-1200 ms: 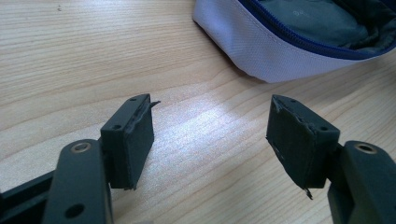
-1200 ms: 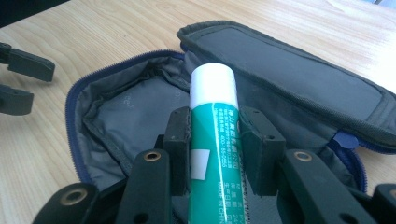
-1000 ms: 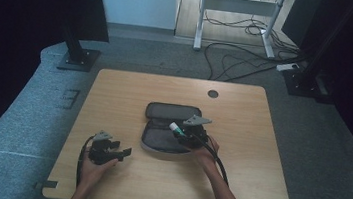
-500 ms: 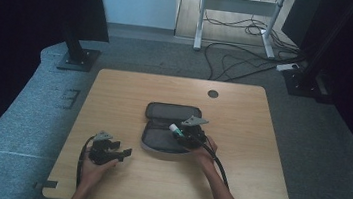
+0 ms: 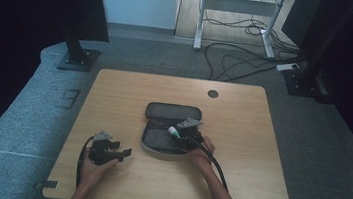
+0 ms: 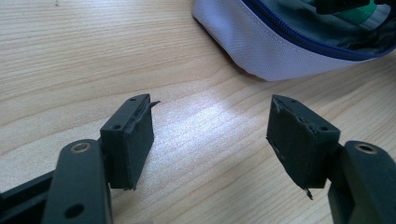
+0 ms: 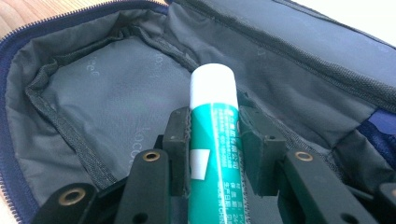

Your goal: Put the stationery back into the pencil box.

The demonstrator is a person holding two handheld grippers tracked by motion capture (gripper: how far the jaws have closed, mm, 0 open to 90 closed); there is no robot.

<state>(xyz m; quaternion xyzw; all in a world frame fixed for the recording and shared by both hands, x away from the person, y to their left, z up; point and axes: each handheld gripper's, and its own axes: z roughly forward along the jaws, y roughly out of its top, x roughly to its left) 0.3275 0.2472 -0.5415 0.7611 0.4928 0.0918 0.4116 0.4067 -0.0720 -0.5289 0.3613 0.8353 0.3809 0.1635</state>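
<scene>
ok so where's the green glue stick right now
The green glue stick is clamped in the right gripper, held over the open pouch at mid-table in the high view.

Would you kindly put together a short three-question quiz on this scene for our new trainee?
1. True or false: the right gripper is clamped on the green glue stick.
2. What lies between the left gripper's jaws? A) a zipper pull B) bare wooden table C) a pen
3. Fill in: the glue stick hangs over the open ______.

Key: 1 true; 2 B; 3 pouch.
</scene>
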